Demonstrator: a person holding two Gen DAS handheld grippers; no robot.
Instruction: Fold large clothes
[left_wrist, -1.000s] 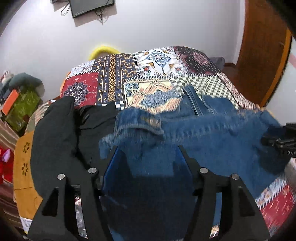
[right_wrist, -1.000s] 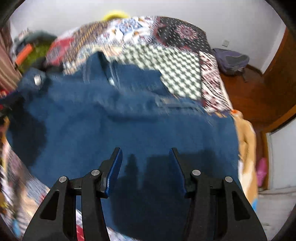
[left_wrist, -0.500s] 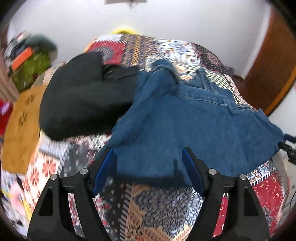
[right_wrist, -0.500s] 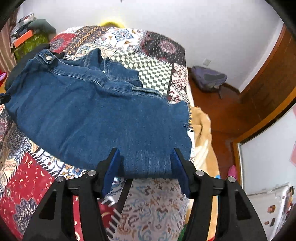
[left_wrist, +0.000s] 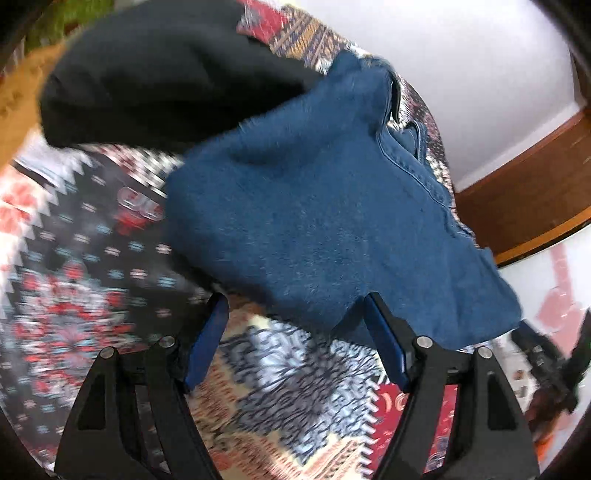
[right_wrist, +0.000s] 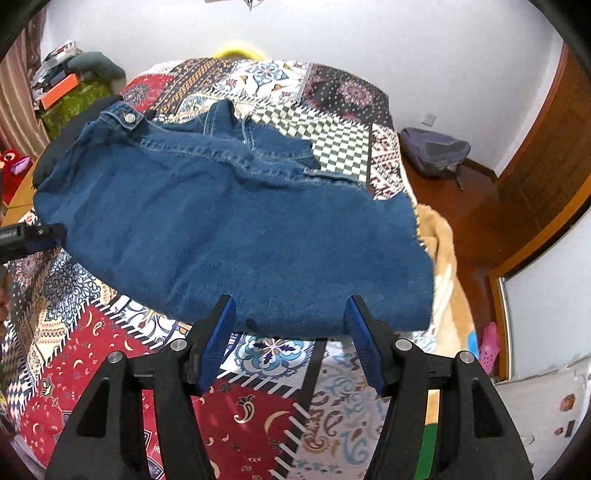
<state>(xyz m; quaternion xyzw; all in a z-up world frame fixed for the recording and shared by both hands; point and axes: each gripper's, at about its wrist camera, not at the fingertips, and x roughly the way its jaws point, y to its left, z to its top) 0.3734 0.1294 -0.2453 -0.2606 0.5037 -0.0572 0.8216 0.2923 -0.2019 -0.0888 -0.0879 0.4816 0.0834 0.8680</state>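
A folded pair of blue jeans lies across the patchwork bedspread, waistband and button at the far left. It also shows in the left wrist view. My right gripper is open and empty, its fingertips at the near edge of the denim. My left gripper is open and empty at the jeans' near left edge; it shows at the left edge of the right wrist view. The left wrist view is blurred.
A black garment lies on the bed beyond the jeans' left end. A tan blanket hangs off the bed's right side. A purple backpack sits on the wooden floor by the wall. Clutter stands at the far left.
Both grippers have drawn back from over the jeans to their near edge. The jeans now lie flat on the bed. The left gripper has swung left and lower.
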